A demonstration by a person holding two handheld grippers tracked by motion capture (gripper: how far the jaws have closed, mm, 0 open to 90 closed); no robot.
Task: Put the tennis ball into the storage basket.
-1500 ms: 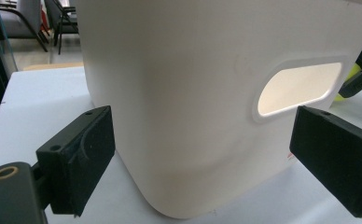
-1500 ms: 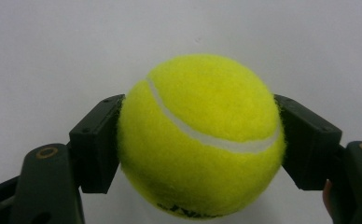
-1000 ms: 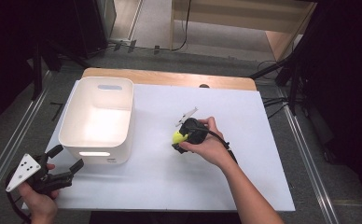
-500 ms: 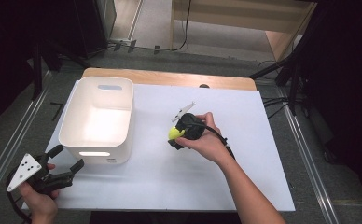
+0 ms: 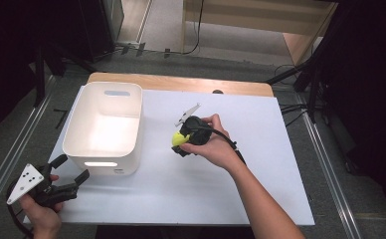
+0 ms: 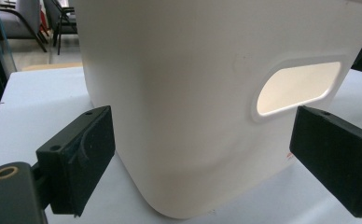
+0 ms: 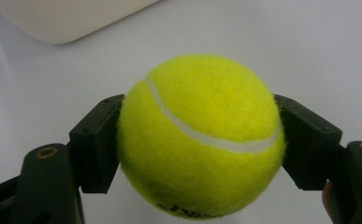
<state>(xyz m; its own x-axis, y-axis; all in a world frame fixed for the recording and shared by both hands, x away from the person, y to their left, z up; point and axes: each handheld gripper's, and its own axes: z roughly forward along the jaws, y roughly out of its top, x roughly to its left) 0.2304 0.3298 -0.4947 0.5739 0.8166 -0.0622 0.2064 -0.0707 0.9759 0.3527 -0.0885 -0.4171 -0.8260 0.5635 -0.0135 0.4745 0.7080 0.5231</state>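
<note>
- The storage bin [image 5: 104,128] sits on the table's [image 5: 260,149] left half.
- The tennis ball [image 5: 179,138], in the right gripper [image 5: 183,141], is right of the bin, near mid-table.
- The left gripper [image 5: 67,175] lies before the bin's near-left corner.

My high view looks forward and down over the whole table [image 5: 260,194]. My left gripper view faces the bin [image 6: 207,93] close up, centre frame. My right gripper view sits closer on the ball [image 7: 200,135], the bin's corner upper left.
</note>
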